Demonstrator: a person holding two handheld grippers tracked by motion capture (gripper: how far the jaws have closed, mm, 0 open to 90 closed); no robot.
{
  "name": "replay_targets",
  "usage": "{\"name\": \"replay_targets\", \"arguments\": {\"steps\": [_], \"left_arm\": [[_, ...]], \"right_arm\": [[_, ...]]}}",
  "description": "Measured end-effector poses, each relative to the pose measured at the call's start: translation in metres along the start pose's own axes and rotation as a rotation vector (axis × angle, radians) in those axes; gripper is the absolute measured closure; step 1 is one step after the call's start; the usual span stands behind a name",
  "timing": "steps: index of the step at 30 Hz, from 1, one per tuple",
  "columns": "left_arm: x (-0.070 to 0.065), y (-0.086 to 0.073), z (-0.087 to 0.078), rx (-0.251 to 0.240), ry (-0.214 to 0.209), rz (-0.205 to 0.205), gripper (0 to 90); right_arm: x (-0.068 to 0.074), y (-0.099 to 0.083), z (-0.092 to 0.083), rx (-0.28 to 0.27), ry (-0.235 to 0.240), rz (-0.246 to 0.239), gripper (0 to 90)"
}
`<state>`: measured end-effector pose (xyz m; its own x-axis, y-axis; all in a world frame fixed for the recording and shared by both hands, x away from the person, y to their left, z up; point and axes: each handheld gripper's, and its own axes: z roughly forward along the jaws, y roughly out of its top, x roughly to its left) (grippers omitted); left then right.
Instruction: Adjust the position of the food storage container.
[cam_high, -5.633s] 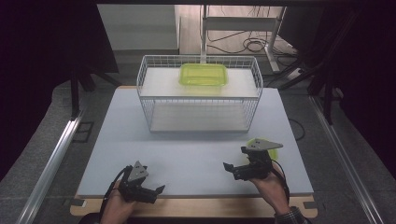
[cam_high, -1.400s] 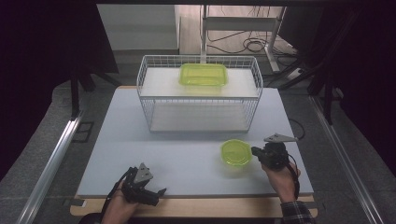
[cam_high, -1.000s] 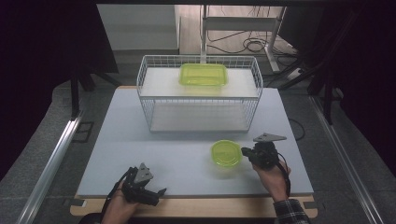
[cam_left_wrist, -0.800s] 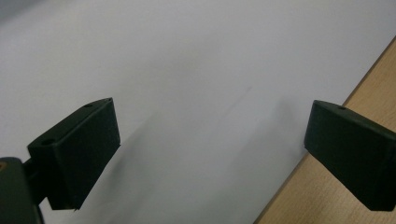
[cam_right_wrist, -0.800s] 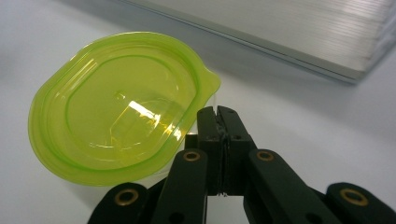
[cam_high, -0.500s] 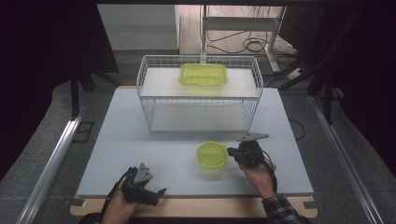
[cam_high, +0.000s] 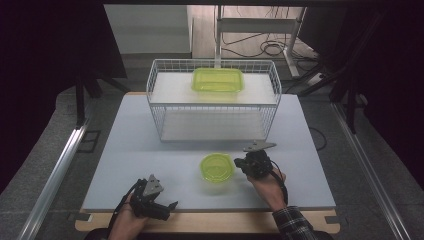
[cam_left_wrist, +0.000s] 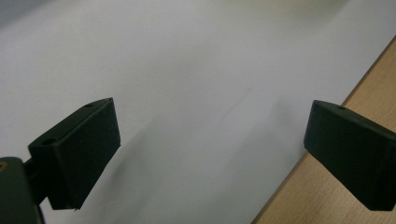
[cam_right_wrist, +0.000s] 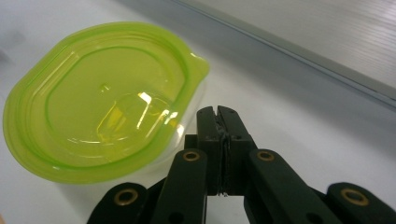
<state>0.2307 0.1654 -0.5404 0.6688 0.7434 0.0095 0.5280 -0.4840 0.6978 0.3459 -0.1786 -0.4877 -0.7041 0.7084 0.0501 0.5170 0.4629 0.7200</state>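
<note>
Green-lidded round container (cam_high: 217, 167) sits mid-table, near side of the wire basket (cam_high: 214, 107); our right gripper (cam_high: 248, 165), jaws clenched empty, nudges it leftward. Left gripper (cam_high: 165, 206) rests released. Next we likely keep pushing gently, without tipping it

this looks like a lab or test room set up for recording, not a home. a pale grey board (cam_high: 150, 150) lies on a light wooden table (cam_high: 210, 222) like a staged work surface. dark curtains (cam_high: 50, 50) hang on both sides, closing the table in. a metal rail (cam_high: 55, 175) runs along the grey carpeted floor (cam_high: 30, 200) at the left, and loose cables (cam_high: 265, 47) trail on the floor behind, near a white metal stand (cam_high: 250, 25). a white wire basket (cam_high: 215, 107) stands on the board as a prop.
</note>
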Motion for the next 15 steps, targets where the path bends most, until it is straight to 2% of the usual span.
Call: {"name": "replay_targets", "arguments": {"steps": [5, 7, 11, 15], "left_arm": [[0.0, 0.001, -0.002, -0.017, 0.003, 0.0, 3.6], [0.0, 0.002, -0.005, -0.036, 0.004, -0.014, 3.5], [0.002, 0.002, -0.009, -0.072, -0.018, -0.048, 3.7], [0.001, 0.002, -0.008, -0.07, -0.022, -0.048, 3.7]], "right_arm": [[-0.004, -0.003, -0.008, -0.019, -0.001, 0.011, 82.8], [-0.005, -0.005, -0.012, -0.026, 0.006, 0.016, 80.7], [-0.007, -0.01, -0.02, -0.031, 0.013, 0.01, 72.6], [-0.006, -0.014, -0.027, -0.039, 0.011, -0.006, 64.6]]}}
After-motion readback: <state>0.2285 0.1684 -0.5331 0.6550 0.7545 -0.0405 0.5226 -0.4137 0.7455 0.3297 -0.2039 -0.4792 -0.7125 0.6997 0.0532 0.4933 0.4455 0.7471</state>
